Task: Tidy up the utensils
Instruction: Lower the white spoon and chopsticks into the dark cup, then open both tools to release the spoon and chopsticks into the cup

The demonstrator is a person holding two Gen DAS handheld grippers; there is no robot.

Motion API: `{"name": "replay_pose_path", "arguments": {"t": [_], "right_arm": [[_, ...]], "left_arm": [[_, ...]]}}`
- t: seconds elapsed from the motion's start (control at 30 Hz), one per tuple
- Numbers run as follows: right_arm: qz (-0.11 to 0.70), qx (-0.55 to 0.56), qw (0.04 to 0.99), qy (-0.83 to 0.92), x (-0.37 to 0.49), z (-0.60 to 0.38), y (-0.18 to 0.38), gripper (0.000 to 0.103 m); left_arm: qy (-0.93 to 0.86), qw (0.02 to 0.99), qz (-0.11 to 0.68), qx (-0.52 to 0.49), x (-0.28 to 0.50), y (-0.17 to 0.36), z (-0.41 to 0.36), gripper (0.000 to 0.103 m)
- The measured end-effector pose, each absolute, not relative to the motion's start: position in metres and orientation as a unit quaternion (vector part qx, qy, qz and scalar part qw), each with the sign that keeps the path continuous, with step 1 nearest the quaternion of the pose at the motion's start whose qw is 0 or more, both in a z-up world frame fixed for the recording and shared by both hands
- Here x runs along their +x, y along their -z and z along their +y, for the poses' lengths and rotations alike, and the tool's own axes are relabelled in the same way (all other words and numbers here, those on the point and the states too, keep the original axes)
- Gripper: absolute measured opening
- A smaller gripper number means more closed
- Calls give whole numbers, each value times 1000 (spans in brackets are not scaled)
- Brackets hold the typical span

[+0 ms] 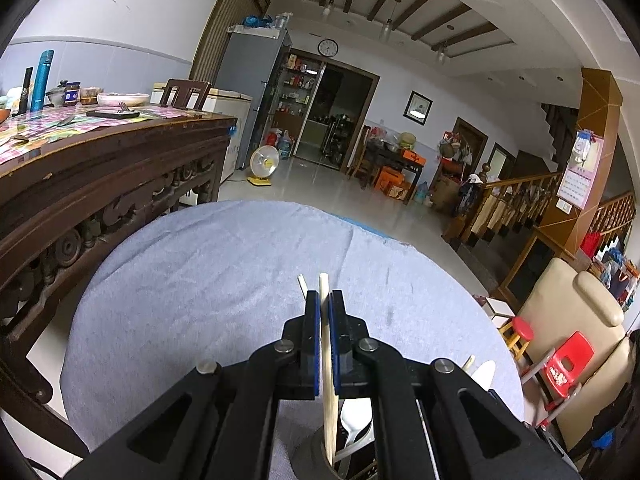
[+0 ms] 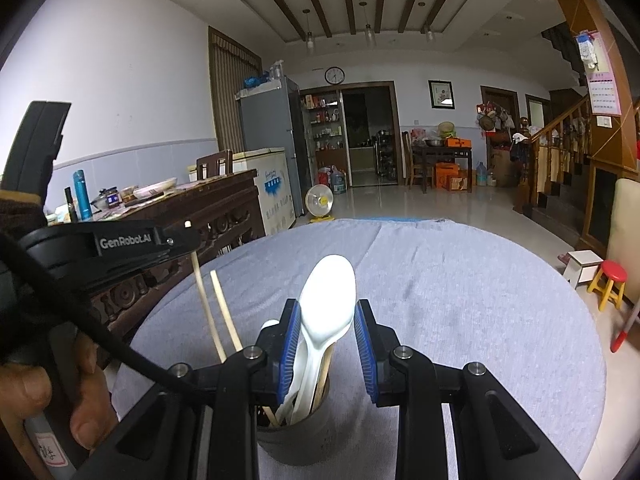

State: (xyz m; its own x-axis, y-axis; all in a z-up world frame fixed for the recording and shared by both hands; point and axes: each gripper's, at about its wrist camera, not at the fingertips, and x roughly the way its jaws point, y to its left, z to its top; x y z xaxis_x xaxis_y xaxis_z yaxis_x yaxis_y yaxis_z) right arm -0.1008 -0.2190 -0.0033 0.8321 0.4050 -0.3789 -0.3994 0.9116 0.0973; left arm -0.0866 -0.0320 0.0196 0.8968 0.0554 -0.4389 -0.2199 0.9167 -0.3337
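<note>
A round table under a blue-grey cloth point(image 1: 208, 280) carries a dark utensil cup point(image 2: 296, 436). My left gripper point(image 1: 325, 296) is shut on a pair of pale chopsticks point(image 1: 324, 280). Their lower ends reach down into the cup point(image 1: 316, 456), beside a white spoon point(image 1: 354, 416). In the right wrist view the left gripper point(image 2: 188, 236) hangs at the left with the chopsticks point(image 2: 208, 312) slanting down to the cup. My right gripper point(image 2: 326, 308) is shut on a white spoon point(image 2: 330, 292), bowl up, handle down in the cup. A second white spoon point(image 2: 269, 326) peeks out behind the left finger.
A carved dark wooden table point(image 1: 104, 160) with bottles and bowls stands close on the left. A red stool point(image 2: 610, 280), a white step stool point(image 2: 582, 262) and a cream chair point(image 1: 576, 320) sit to the right. A person's hand point(image 2: 84, 392) grips the left handle.
</note>
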Motion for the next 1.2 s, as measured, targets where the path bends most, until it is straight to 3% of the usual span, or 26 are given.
{"name": "replay_pose_path", "arguments": {"t": [0.67,0.7,0.77,0.83,0.9,1.07,1.2], "right_arm": [[211,-6,954,-213,-104,-213,14,31],[209,-6,954,-213,-105,-214,16,31],[208,-8,955,-212,-105,-214,16,32],[204,-10,956,-212,-108,-215,16,53],[192,-8,959,-210,-113,-217,13,62],[172,6,963,-208,-119,-229,-3,62],[146,45,967,-205,-117,-257,-40,68]], "left_arm": [[-84,949,232,-195,-93,-3,-28,5],[-85,949,233,-194,-93,-3,-28,8],[-88,949,232,-195,-95,-3,-26,23],[-92,949,227,-197,-99,-4,-24,45],[-98,951,217,-197,-104,-8,-23,50],[-108,950,204,-210,-110,-21,-7,53],[-126,949,185,-222,-113,-42,16,69]]}}
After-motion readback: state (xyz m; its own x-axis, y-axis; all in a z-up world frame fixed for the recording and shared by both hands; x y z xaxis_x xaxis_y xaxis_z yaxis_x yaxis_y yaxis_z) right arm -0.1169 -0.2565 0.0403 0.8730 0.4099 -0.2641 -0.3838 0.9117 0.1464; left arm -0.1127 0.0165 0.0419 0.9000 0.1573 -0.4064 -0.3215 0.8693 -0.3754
